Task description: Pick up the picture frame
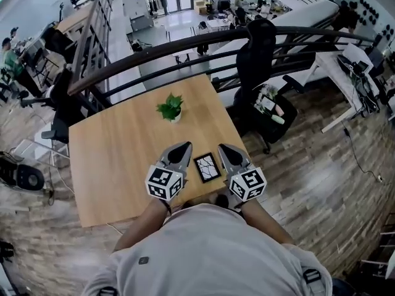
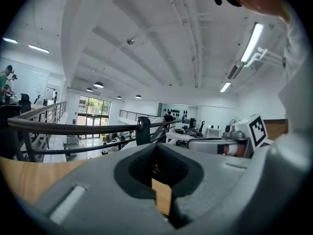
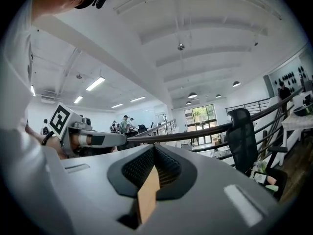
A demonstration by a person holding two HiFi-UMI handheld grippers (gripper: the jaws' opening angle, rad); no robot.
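Picture frame (image 1: 207, 168) lies flat on the wooden table (image 1: 117, 165), between left gripper (image 1: 182, 148) and right gripper (image 1: 223, 148); both grippers' jaws are closed together, holding nothing; potted plant (image 1: 170, 108) stands beyond

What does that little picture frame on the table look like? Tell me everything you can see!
The picture frame is small and rectangular, with a thin black border round a white picture crossed by dark lines. It lies flat, face up and slightly askew, on the wooden table, near the person's edge. It sits between the left tongs and the right tongs, both shut, and neither seems to touch it.
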